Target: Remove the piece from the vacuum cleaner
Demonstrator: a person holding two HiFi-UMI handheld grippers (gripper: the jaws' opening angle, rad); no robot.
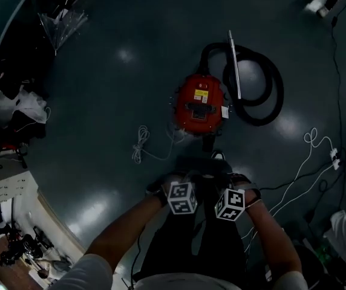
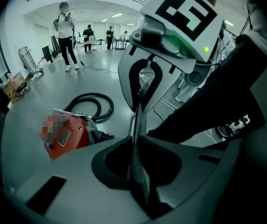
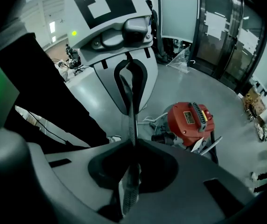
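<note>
**Both grippers closed and empty, away from the vacuum cleaner**

Head view: the red vacuum cleaner sits on the floor. A metal wand lies across its looped black hose, and a white cable lies nearby.

Left gripper view: the left gripper has its fingers clenched on nothing. The right gripper blocks the view ahead, and the vacuum cleaner is at lower left.

Right gripper view: the fingers are clenched and empty, and the vacuum cleaner stands to the right, well apart.

The head view looks steeply down from high above the floor, with the vacuum cleaner ahead. Both gripper views look along their own jaws from lower and nearer. All three views share that vacuum cleaner.
</note>
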